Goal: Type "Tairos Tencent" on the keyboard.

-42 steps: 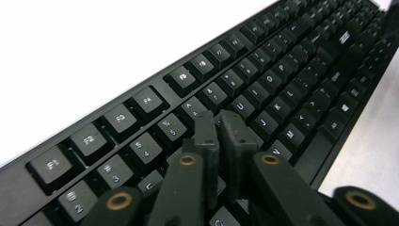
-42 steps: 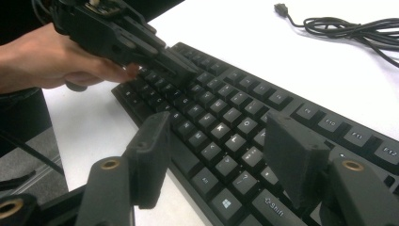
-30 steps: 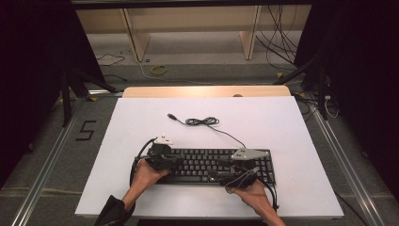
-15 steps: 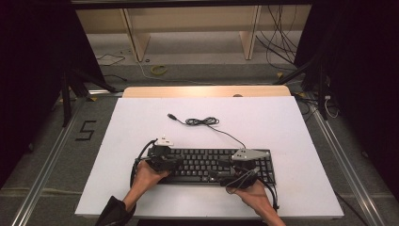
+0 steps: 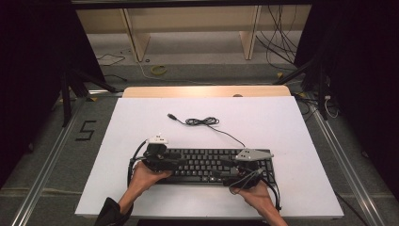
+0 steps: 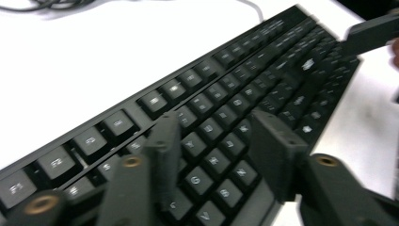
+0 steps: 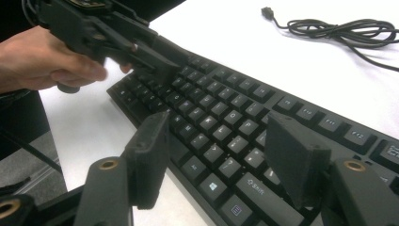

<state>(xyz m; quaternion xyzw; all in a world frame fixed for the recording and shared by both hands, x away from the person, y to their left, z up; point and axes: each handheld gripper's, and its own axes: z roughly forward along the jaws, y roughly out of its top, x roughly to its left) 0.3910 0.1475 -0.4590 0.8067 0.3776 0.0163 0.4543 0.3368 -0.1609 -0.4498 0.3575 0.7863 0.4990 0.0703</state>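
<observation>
High view: keyboard (image 5: pixel 207 165) near table (image 5: pixel 141 117) front edge (room behind).

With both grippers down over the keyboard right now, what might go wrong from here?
1. The left gripper has just been opening, with nothing between its jaws; its fingertips sit right over the keys and may press some by accident.
2. The right gripper straddles the keyboard front edge unclamped, so a lift could tilt it.
3. The loose cable may drag.
</observation>
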